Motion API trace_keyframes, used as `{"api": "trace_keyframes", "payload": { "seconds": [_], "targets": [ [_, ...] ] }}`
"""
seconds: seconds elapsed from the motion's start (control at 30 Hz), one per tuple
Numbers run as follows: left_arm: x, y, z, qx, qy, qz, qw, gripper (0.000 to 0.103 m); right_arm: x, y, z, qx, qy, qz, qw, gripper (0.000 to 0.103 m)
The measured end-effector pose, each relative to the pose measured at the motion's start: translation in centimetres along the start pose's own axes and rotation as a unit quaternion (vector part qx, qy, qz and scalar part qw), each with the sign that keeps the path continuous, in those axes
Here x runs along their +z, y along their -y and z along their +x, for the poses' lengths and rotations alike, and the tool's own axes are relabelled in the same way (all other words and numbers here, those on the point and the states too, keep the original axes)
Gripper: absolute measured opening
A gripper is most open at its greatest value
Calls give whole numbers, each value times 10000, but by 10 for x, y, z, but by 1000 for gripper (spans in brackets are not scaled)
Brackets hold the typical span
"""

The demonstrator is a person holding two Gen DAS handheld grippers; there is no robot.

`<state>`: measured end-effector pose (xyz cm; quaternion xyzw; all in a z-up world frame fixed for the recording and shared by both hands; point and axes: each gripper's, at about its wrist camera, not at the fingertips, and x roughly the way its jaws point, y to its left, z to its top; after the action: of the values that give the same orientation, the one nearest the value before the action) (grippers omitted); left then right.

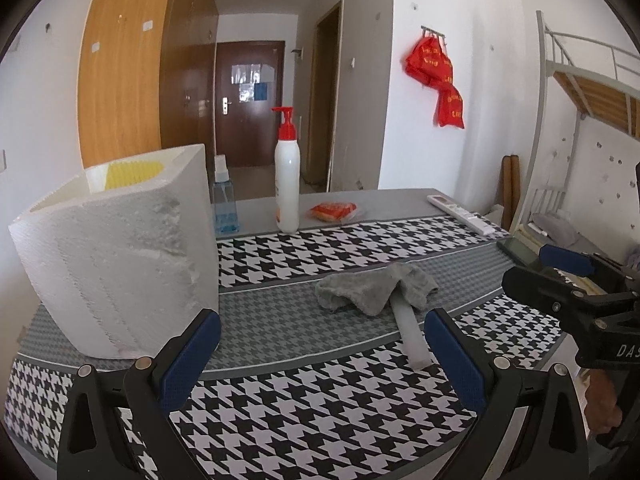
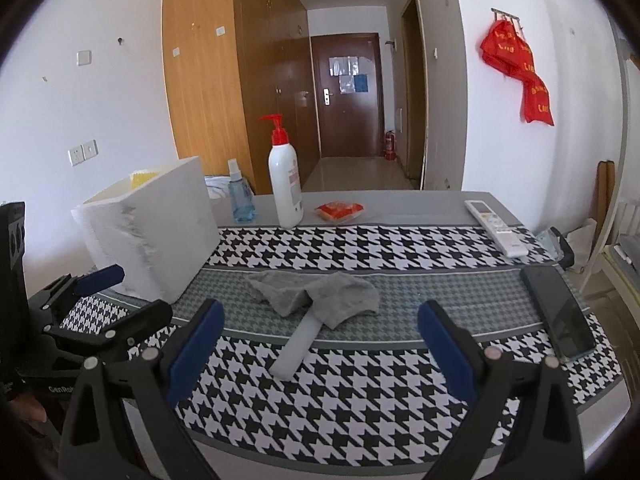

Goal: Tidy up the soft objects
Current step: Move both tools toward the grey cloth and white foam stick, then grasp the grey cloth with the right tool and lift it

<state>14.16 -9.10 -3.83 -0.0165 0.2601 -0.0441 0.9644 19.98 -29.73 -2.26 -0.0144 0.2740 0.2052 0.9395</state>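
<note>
A crumpled grey cloth (image 1: 374, 288) (image 2: 320, 294) lies mid-table on the houndstooth mat, draped over one end of a white foam strip (image 1: 409, 334) (image 2: 296, 344). A white foam box (image 1: 120, 264) (image 2: 152, 232) stands at the left with something yellow (image 1: 132, 172) inside. My left gripper (image 1: 320, 360) is open and empty, just short of the strip. My right gripper (image 2: 320, 348) is open and empty, in front of the cloth and strip. Each gripper shows at the edge of the other's view: the right one (image 1: 568, 276), the left one (image 2: 100, 292).
At the back stand a white pump bottle with a red top (image 1: 287, 184) (image 2: 285, 184), a blue spray bottle (image 1: 225, 204) (image 2: 240, 196) and an orange packet (image 1: 334, 211) (image 2: 340, 211). A white remote (image 1: 460, 214) (image 2: 496, 226) and a dark phone (image 2: 560, 312) lie at the right.
</note>
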Motion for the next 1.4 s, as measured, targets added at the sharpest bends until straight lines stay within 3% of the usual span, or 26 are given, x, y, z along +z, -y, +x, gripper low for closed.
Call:
{"api": "trace_keyframes", "payload": {
  "seconds": [1.4],
  "targets": [
    [11,-29,53,221,-377,-118,9990,102,15,-1,89,-38,-791,-54,9968,97]
  ]
}}
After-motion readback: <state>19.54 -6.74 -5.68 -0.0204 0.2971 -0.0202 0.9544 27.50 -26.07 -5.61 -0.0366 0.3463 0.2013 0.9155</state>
